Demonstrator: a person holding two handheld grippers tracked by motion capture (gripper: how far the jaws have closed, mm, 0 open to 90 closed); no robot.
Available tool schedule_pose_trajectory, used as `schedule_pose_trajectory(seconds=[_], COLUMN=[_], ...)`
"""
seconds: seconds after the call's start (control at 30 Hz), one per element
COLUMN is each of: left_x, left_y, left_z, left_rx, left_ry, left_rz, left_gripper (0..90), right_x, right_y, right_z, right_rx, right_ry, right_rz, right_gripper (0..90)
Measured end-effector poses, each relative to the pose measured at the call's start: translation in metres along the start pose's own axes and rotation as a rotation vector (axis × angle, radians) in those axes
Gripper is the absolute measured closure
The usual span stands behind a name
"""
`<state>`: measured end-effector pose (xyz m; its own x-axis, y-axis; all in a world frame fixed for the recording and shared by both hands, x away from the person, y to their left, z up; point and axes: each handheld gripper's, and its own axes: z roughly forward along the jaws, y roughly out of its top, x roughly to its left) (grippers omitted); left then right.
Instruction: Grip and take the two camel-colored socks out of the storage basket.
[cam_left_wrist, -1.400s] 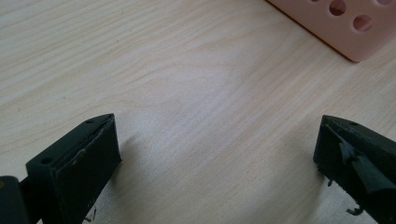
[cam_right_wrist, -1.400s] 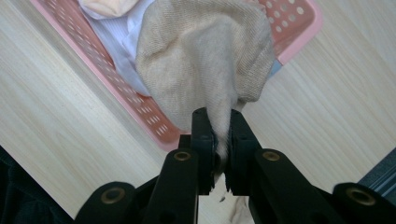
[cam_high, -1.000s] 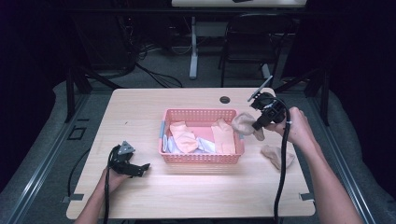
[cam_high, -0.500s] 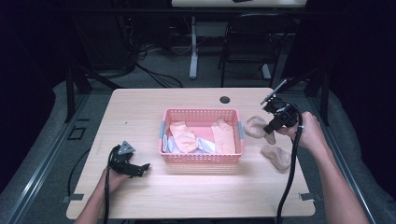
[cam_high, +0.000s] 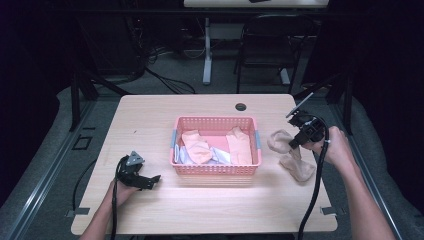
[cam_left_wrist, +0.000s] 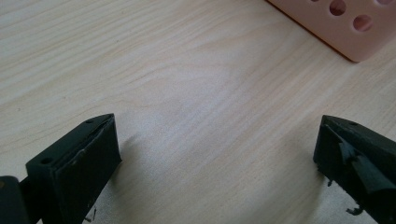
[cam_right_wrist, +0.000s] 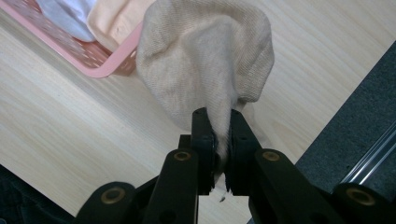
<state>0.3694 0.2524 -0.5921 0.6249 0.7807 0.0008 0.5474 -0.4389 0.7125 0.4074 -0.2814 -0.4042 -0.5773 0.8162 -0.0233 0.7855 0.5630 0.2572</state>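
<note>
At the near left of the wooden table (cam_high: 150, 115), the left gripper (cam_high: 150, 181) rests low over the bare board in the person's left hand (cam_high: 122, 189). Its jaws stand wide apart with nothing between them, and in the left gripper view a corner of the pink basket (cam_left_wrist: 348, 28) lies a little beyond them.

At the middle of the table the pink basket (cam_high: 216, 169) holds a peach sock (cam_high: 196, 147), another peach sock (cam_high: 240, 145) and a white cloth (cam_high: 219, 156) between them.

Right of the basket, the right gripper (cam_high: 294, 144) has its jaws clamped on a beige sock (cam_high: 280, 140). In the right gripper view the beige sock (cam_right_wrist: 205, 60) is pinched by a narrow fold that runs down between the two fingertips (cam_right_wrist: 201, 135), while the rest of it balloons out beyond them as a rounded, puffed lump of fine ribbed knit. That lump lies just beside the basket's right end. The right hand (cam_high: 337, 150) holds the gripper over the table's right edge.

Just near of the held sock, a second beige sock (cam_high: 299, 167) lies flat on the table, close to the right gripper.
</note>
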Motion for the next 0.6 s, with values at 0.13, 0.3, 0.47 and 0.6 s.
schedule_pose_trajectory(seconds=[0.13, 0.3, 0.47, 0.6], left_x=[0.0, 0.0, 0.0, 0.0], left_y=[0.0, 0.0, 0.0, 0.0], left_z=[0.0, 0.0, 0.0, 0.0], left_rx=[0.0, -0.001, 0.0, -0.001], left_ry=[0.0, 0.0, 0.0, 0.0], left_rz=[0.0, -0.001, 0.0, -0.001], left_gripper=[0.1, 0.1, 0.1, 0.1], right_x=[-0.003, -0.007, -0.012, -0.013], right_y=[-0.004, -0.008, -0.012, -0.016], right_z=[0.007, 0.016, 0.026, 0.036], right_rx=[0.003, 0.028, 0.044, 0.042], right_ry=[0.01, 0.007, 0.015, 0.022], right_rz=[0.018, 0.028, 0.032, 0.054], right_gripper=[84.1, 84.2, 84.2, 84.1])
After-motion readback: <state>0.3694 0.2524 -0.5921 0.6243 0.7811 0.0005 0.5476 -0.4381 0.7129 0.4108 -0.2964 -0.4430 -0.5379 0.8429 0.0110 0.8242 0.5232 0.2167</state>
